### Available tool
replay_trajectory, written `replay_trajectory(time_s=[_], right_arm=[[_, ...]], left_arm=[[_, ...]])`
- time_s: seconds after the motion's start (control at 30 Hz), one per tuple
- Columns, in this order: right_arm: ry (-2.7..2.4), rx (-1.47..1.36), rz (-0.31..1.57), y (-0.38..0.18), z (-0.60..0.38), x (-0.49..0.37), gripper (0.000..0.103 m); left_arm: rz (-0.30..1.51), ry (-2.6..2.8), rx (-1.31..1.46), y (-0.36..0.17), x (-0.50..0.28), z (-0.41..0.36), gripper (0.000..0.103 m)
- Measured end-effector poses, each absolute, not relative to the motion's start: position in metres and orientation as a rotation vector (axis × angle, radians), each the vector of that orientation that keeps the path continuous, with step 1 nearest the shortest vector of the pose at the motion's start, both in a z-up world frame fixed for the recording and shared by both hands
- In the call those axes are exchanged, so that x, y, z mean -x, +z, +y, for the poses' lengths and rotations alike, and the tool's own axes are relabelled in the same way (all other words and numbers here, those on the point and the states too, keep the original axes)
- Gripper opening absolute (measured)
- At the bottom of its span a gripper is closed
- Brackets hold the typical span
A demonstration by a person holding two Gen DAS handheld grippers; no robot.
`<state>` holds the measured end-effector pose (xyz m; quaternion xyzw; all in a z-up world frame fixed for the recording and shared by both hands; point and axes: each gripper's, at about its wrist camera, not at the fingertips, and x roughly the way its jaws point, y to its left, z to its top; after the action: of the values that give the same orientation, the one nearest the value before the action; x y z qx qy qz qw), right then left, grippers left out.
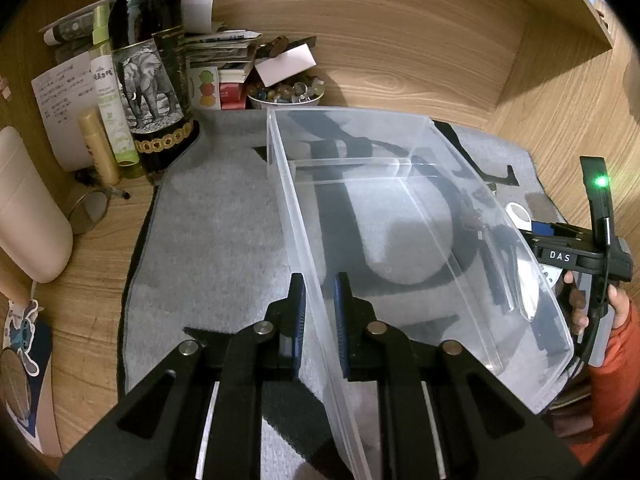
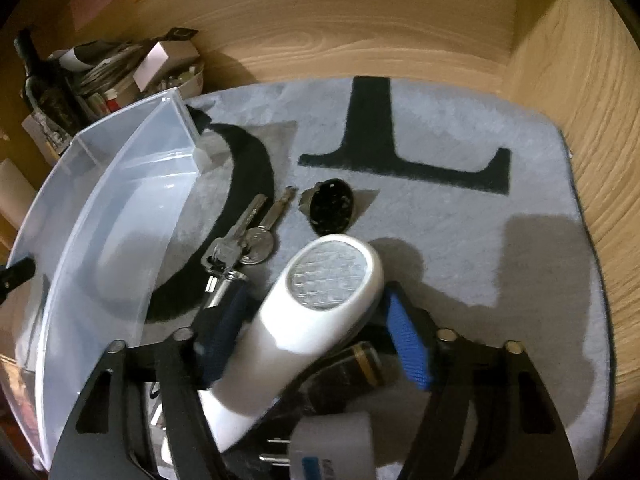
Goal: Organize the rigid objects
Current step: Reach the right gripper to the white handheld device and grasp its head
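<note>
The left gripper [image 1: 320, 292] is closed on the near left wall of the clear bin [image 1: 400, 216], one pad either side of the plastic. The bin sits on a grey mat [image 1: 216, 232] and is split by a thin divider; both compartments look empty.

The right gripper [image 2: 316, 320] is partly open, its blue pads either side of the white torch [image 2: 316, 304], which lies on the mat just right of the bin; whether the pads touch it is unclear. Ahead of the torch lie keys [image 2: 248, 236] and a small black oval thing [image 2: 332, 208], near each other and apart from the bin. A white plug [image 2: 332, 448] shows close under the right gripper.

The mat beyond and to the right of these things is open up to the wooden wall [image 2: 360, 32]. Left of the bin the bench [image 1: 96, 264] is crowded: a bottle [image 1: 148, 64] with an elephant label, tubes and papers. The right gripper's body reads "DAS" in the left view.
</note>
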<state>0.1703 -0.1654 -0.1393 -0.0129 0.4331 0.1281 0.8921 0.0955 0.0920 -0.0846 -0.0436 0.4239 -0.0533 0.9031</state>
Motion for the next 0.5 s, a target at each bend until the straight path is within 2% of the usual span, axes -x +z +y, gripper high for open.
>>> replay_trajectory(time_s=[0.17, 0.5], right_arm=[[0.283, 0.052, 0.868, -0.135, -0.16, -0.165, 0.048], [0.282, 0.075, 0.747, -0.113, -0.157, -0.143, 0.044]], left_arm=[[0.879, -0.111, 0.093, -0.085, -0.098, 0.092, 0.014], [0.877, -0.107, 0.083, -0.086, -0.099, 0.092, 0.014]])
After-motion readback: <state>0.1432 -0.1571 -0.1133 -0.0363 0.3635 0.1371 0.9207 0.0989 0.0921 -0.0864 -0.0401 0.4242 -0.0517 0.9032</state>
